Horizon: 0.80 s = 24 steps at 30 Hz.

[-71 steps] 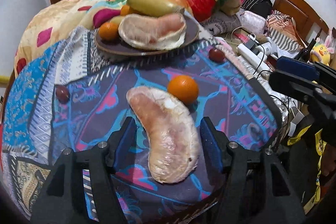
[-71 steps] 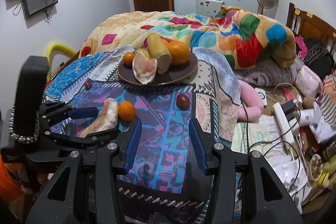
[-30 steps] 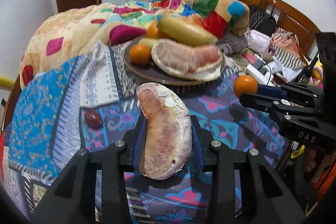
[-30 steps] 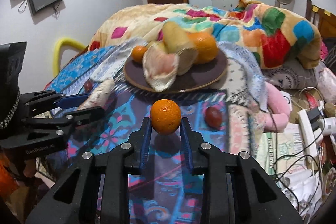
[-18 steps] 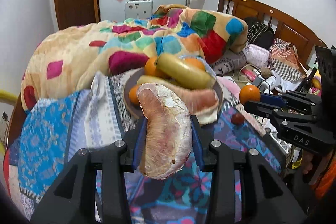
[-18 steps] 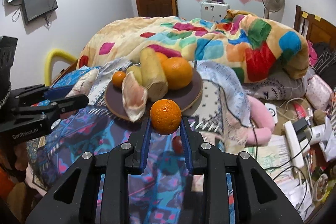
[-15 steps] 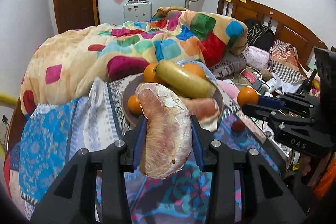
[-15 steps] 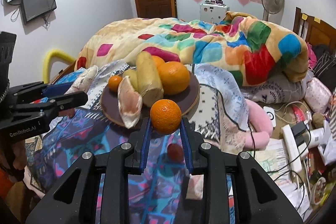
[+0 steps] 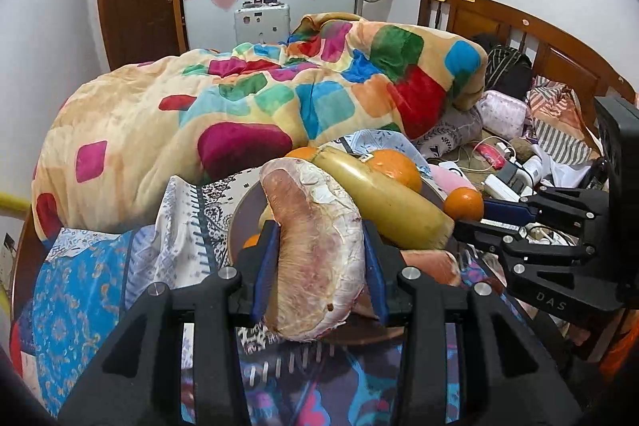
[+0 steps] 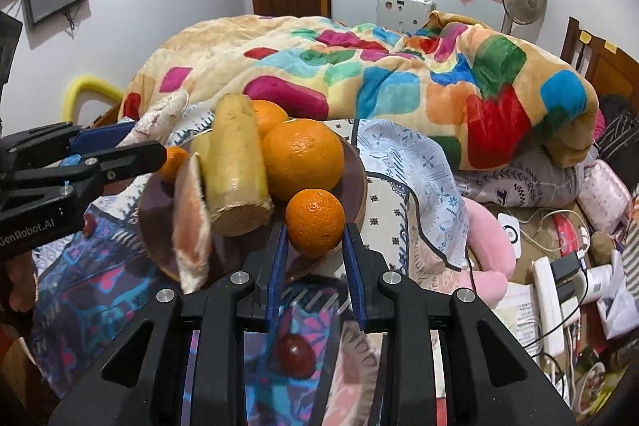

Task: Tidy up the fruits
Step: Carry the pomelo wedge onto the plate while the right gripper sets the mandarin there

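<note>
Your left gripper point(image 9: 317, 254) clamps the pomelo wedge point(image 9: 315, 246), your right gripper point(image 10: 314, 246) the small orange point(image 10: 315, 222), both above the loaded plate point(image 10: 355, 186); neither released; a dark red fruit point(image 10: 296, 353) lies near.

I see a bed point(image 10: 591, 58) carrying a multicoloured patchwork blanket point(image 10: 399, 82). Nearer me, a patterned blue and purple cloth point(image 9: 72, 306) covers the surface. On the cloth rest a dark round plate point(image 10: 355, 166) and a small dark red fruit point(image 10: 295, 352).
</note>
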Available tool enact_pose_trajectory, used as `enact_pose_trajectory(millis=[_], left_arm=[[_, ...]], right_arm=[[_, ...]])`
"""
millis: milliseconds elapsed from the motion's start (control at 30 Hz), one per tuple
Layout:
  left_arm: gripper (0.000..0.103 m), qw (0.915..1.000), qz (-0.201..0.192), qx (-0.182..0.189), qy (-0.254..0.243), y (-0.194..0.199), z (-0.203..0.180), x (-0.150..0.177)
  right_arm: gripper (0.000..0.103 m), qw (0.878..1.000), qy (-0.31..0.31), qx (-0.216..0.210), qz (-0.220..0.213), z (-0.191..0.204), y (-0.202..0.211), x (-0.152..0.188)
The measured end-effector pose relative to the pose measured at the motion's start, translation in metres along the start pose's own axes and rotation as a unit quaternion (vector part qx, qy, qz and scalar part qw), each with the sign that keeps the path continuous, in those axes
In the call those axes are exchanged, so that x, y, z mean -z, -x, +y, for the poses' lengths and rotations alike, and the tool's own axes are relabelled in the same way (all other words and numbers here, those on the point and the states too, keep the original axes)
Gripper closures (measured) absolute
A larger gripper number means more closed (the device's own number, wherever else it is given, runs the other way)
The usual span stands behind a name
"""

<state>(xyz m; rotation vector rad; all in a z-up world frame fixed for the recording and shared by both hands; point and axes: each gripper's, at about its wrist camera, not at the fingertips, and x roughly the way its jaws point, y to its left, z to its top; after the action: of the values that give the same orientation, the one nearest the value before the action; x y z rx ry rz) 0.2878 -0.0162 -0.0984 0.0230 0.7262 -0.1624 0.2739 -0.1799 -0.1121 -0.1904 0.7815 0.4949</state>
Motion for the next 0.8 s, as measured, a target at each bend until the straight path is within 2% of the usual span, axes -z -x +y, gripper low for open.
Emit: enact_pose_trajectory(millis=[267,600,733,800], left_arm=[[0.063,0.9996,0.024,0.009,0.011,-0.022,0.0,0.0],[0.062,0.9994,0.028,0.008,0.019,-0.024,0.001,0.0],[0.061,0.9993,0.032,0.006,0.02,-0.02,0.002,0.002],[0.06,0.9993,0.032,0.004,0.019,-0.015,0.002,0.004]], right_arm=[[0.077,1.0,0.011,-0.001,0.022,-0.001,-0.017,-0.004],[0.076,0.999,0.028,-0.007,0.024,0.007,-0.02,-0.005],[0.069,0.999,0.029,-0.002,0.022,0.008,-0.015,-0.003],[0.069,0.999,0.026,0.0,0.019,0.006,-0.011,-0.003]])
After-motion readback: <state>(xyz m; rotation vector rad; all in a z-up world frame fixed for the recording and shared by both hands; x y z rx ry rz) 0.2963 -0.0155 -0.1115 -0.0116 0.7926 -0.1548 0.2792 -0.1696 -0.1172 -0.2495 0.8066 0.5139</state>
